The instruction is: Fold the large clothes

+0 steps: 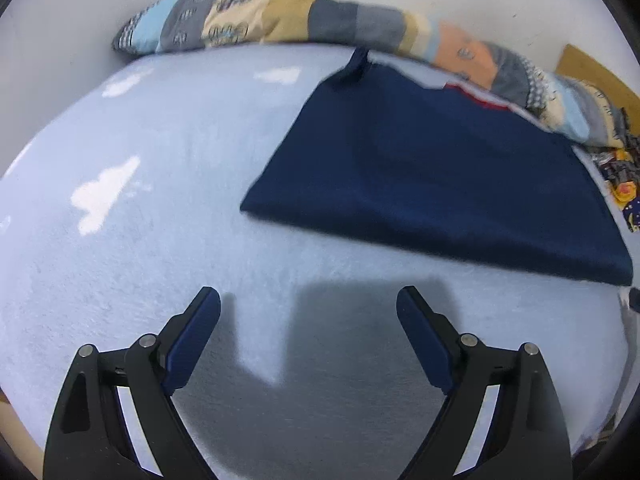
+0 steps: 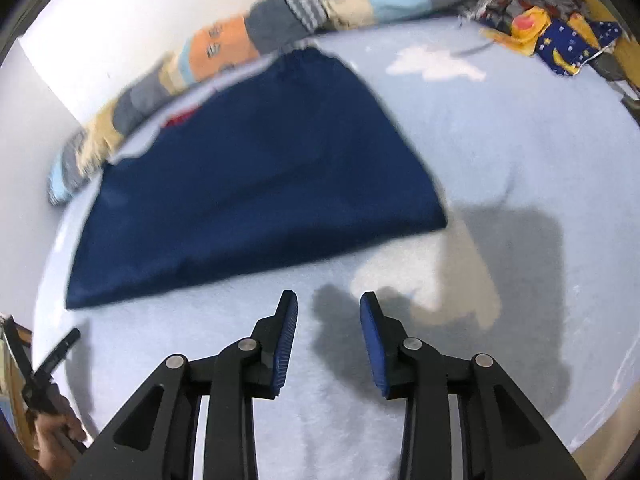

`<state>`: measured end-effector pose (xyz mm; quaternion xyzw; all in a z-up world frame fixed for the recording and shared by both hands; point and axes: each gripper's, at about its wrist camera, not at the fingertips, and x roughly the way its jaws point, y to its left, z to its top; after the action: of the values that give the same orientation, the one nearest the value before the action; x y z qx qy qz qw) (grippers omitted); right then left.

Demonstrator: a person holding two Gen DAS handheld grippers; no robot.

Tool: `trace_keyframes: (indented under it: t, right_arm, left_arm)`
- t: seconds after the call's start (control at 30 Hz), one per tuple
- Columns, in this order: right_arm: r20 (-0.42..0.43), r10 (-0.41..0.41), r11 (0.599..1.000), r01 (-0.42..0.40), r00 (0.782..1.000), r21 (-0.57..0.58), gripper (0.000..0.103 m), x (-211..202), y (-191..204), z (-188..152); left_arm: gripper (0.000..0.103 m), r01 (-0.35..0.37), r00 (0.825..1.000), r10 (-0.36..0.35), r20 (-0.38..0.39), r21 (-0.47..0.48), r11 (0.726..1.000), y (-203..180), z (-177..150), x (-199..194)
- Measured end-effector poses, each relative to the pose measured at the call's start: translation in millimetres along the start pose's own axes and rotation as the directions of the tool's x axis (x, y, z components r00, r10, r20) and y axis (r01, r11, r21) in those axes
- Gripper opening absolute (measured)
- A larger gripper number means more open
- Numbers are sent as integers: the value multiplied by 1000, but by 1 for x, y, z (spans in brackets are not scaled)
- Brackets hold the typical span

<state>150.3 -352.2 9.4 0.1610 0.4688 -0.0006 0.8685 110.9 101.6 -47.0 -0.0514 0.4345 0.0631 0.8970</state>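
A navy blue garment (image 1: pixel 432 168) lies folded flat on the light blue bed sheet (image 1: pixel 160 200), with a red and white patch at its far edge. It also shows in the right wrist view (image 2: pixel 248 184). My left gripper (image 1: pixel 308 300) is open wide and empty, hovering over bare sheet, short of the garment's near edge. My right gripper (image 2: pixel 329 304) is open and empty, a little short of the garment's near edge. The left gripper shows at the lower left of the right wrist view (image 2: pixel 52 364), held in a hand.
A patchwork blanket roll (image 1: pixel 304 20) lies along the white wall behind the garment. A pile of colourful cloth (image 2: pixel 548 28) sits at the far right corner of the bed. The sheet has white cloud prints (image 2: pixel 436 64).
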Motion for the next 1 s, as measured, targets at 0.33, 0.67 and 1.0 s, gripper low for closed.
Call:
trace_keyframes:
  t: [0.33, 0.67, 1.0]
  right_arm:
    - [-88, -10, 1000, 11, 996, 14, 35, 43, -2, 29]
    - [64, 226, 937, -235, 972, 259, 43, 2, -49, -16]
    - [148, 359, 763, -381, 921, 522, 42, 42, -79, -26]
  left_arm:
    - [92, -18, 997, 18, -81, -8, 1000, -2, 38, 40]
    - [91, 376, 899, -437, 11, -532, 759, 93, 1, 22]
    - [91, 432, 878, -467, 107, -600, 674, 70, 15, 57]
